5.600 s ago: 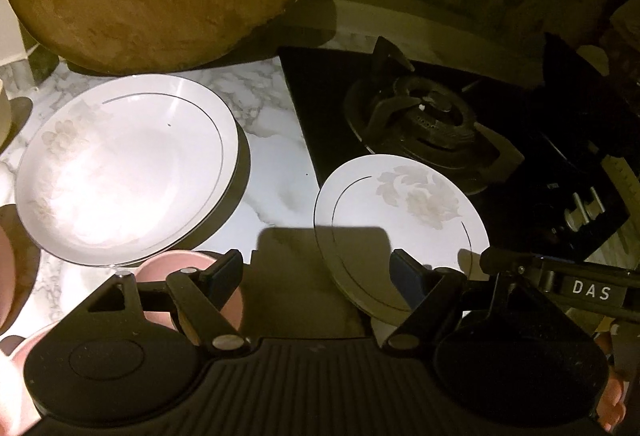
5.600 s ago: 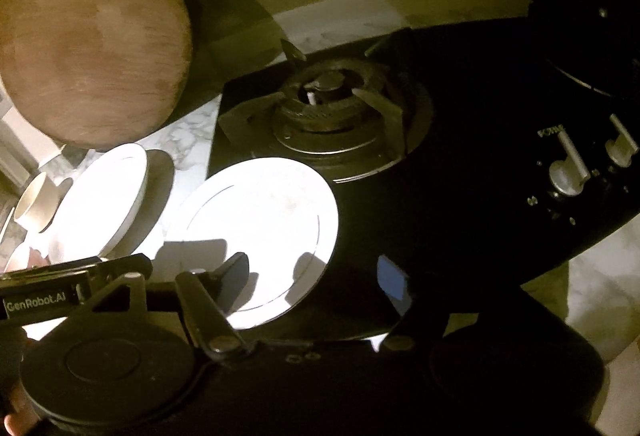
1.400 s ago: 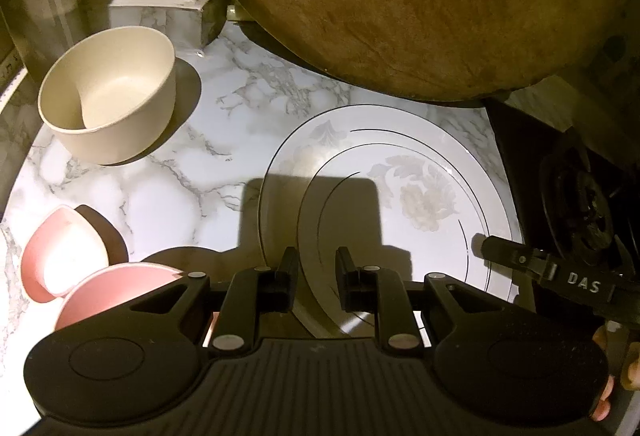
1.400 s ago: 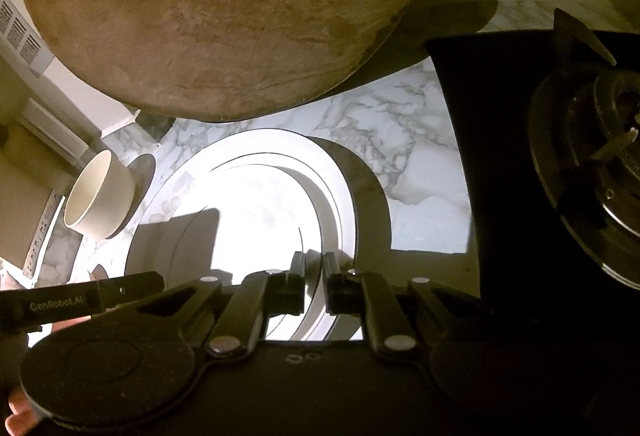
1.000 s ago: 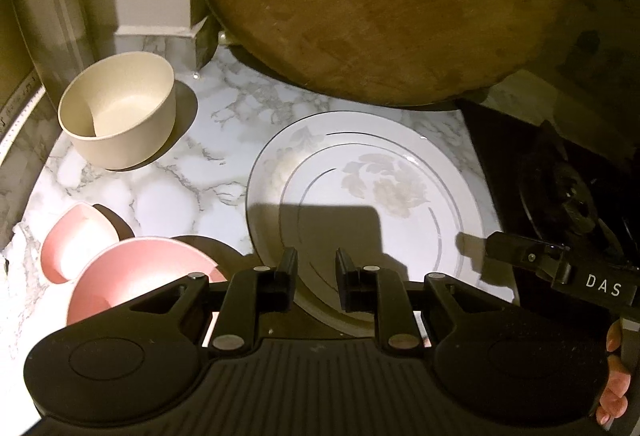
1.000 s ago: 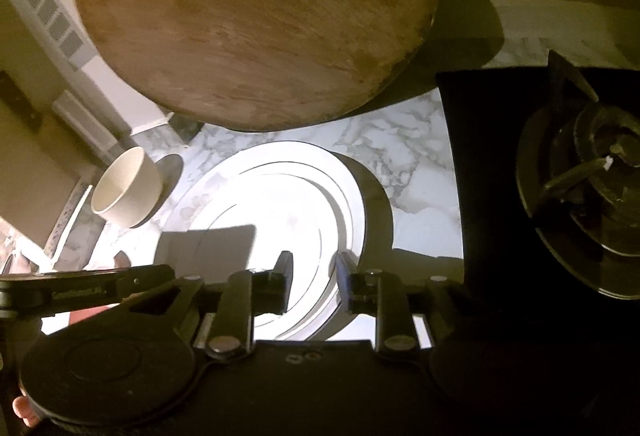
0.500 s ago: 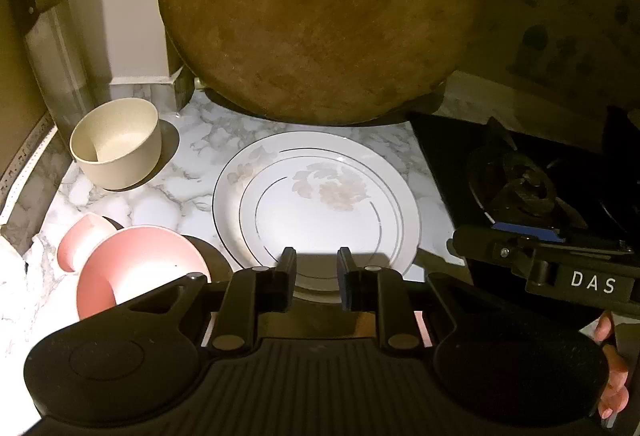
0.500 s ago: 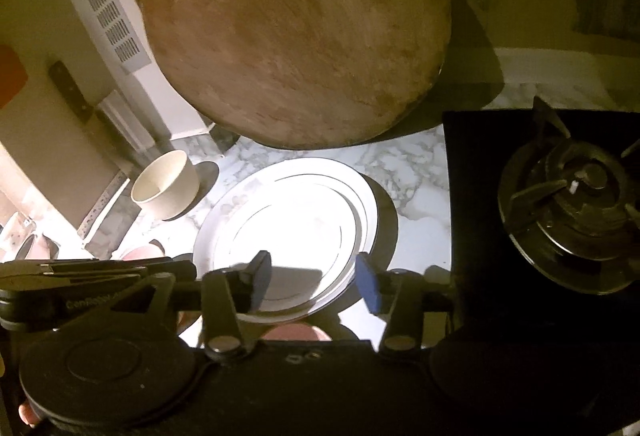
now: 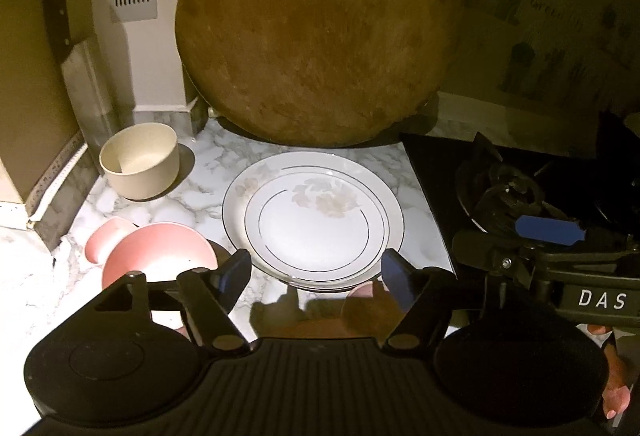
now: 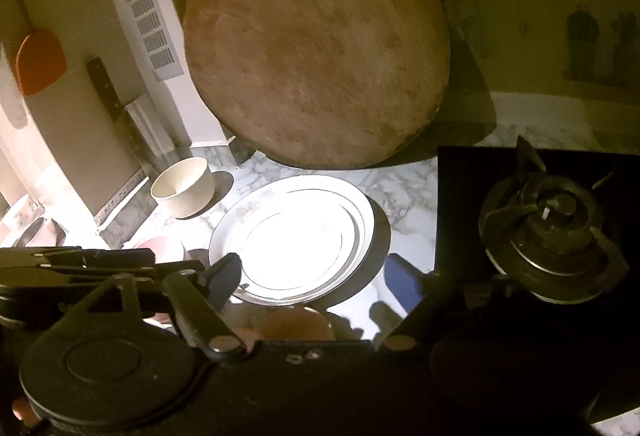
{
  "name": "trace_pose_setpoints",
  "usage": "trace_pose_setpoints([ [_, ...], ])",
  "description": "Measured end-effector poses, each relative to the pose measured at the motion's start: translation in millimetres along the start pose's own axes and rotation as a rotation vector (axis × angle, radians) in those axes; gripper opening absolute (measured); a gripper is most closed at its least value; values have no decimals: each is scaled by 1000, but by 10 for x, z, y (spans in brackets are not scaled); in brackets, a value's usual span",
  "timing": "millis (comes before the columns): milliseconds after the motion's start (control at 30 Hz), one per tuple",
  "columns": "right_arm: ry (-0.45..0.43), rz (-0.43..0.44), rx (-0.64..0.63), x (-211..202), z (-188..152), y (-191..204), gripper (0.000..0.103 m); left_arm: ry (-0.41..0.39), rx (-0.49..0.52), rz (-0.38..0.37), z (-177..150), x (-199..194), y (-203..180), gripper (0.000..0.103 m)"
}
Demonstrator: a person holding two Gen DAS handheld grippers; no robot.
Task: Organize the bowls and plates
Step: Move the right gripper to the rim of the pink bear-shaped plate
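Left wrist view: a round wooden board (image 9: 316, 32) leans beyond the left tool (image 9: 316, 272), a cream bowl (image 9: 139, 161) far left, pink bowls (image 9: 158, 256) just left. The stacked plates (image 9: 313, 220) lie on the tabletop (image 9: 200, 188) just ahead, apart from the tool; its jaws have just been opening, wide, holding nothing.

Right wrist view: a stove burner (image 10: 548, 224) sits right of the right tool (image 10: 316, 274). The plates lie ahead-left, untouched; its jaws have just been opening, empty.

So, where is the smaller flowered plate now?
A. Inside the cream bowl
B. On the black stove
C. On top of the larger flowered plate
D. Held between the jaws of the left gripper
C: the smaller plate lies centred on the larger plate on the marble counter, and no gripper holds it.
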State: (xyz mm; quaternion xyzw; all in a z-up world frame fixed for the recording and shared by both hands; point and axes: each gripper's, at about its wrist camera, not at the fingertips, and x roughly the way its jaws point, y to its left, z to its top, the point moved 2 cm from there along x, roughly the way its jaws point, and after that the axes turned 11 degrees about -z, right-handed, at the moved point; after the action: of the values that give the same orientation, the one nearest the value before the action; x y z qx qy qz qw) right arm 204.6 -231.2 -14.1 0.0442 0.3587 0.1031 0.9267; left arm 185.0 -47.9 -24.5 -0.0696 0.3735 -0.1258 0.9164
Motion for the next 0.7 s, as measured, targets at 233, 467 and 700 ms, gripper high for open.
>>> trace_pose_setpoints([
  [233, -76, -15, -27, -174, -60, 16, 102, -36, -28, 17, -141, -168, -12, 79],
  [467, -64, -13, -76, -222, -171, 97, 102, 12, -95, 43, -342, -244, 36, 79],
  [700, 7, 4, -82, -182, -276, 149, 102, 54, -170, 54, -555, -267, 185, 79],
])
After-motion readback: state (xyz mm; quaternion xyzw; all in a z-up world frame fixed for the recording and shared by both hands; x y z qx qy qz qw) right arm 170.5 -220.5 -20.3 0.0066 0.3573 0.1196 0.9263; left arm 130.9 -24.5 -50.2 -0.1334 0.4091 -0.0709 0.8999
